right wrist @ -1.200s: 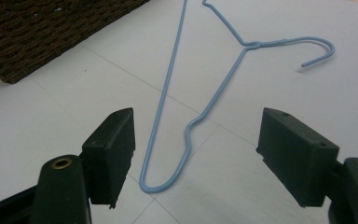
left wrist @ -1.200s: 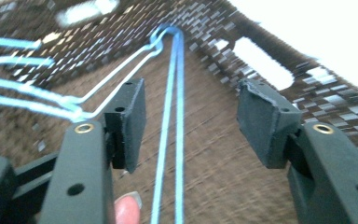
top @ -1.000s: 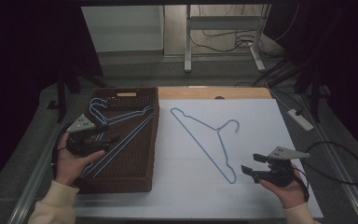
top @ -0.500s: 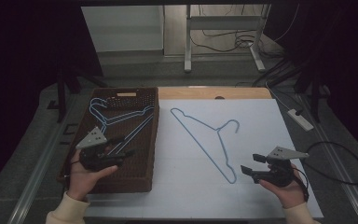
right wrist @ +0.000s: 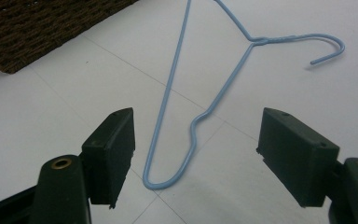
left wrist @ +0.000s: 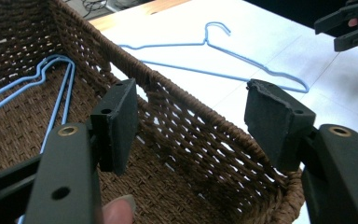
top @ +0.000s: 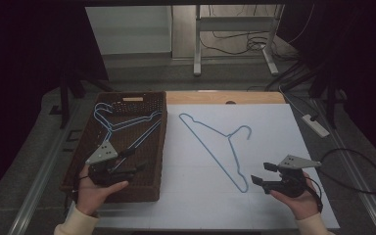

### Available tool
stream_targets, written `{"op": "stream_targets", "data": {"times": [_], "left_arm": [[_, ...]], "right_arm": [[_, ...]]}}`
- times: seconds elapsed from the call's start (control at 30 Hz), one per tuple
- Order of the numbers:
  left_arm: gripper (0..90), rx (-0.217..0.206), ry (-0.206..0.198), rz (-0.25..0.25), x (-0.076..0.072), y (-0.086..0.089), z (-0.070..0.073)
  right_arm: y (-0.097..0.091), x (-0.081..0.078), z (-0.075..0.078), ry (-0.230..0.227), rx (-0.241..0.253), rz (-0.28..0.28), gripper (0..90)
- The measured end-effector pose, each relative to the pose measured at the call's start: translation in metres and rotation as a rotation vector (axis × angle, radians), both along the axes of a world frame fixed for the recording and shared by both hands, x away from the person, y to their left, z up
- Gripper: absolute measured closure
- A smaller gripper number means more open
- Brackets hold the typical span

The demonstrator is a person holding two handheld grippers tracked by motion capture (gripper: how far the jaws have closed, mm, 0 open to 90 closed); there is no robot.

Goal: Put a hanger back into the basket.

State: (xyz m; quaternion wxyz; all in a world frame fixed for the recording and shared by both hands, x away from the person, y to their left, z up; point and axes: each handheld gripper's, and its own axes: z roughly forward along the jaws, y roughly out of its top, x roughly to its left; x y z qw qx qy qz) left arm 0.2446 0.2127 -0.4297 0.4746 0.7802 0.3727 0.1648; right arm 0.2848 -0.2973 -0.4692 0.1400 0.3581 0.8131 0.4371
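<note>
A blue wire hanger [top: 223, 149] lies flat on the white table sheet [top: 274, 132] at the centre of the high view, its hook toward the upper right and one rounded shoulder end pointing to the lower right. That end sits just in front of the right gripper [top: 260, 174], which a hand [top: 298, 198] holds low at the lower right of the frame. In the right gripper view the hanger's [right wrist: 200, 107] looped end rests between and a little beyond the two black jaws, which stand wide apart with nothing between the pads. The placement suggests this gripper is lined up to take the hanger by that end.

A brown woven basket [top: 159, 147] fills the left centre of the high view. Two or three more blue hangers [top: 122, 125] lie in it, leaning toward its far wall, likely sorted there already. The left gripper [top: 138, 169] hovers over the basket's near end at the lower left, held in the other hand [top: 95, 188]. In the left gripper view its jaws are spread wide and have just been opening, with no hanger between them; the basket's side wall [left wrist: 200, 140] passes behind the gap. It looks as if this gripper has let go and is empty over the basket.
</note>
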Motion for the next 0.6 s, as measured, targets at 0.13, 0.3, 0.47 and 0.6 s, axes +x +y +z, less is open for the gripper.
{"op": "stream_targets", "data": {"times": [0.13,0.3,0.47,0.6], "left_arm": [[35.9,0.006,-0.007,0.002,-0.0019,-0.0016,0.0008],[35.7,-0.003,0.003,0.010,-0.0024,-0.0008,-0.0013],[35.6,-0.001,0.008,0.009,-0.0037,-0.0014,-0.0034],[35.5,0.003,0.010,0.008,-0.0042,-0.0016,-0.0041]], "right_arm": [[0.0005,-0.0009,0.0010,-0.008,0.003,-0.002,27.9],[0.0011,-0.0007,0.0009,-0.014,-0.005,-0.003,27.8],[0.0035,-0.0006,0.0003,-0.010,-0.010,-0.016,27.2],[0.0065,-0.0010,0.0008,-0.008,-0.013,-0.019,28.7]]}}
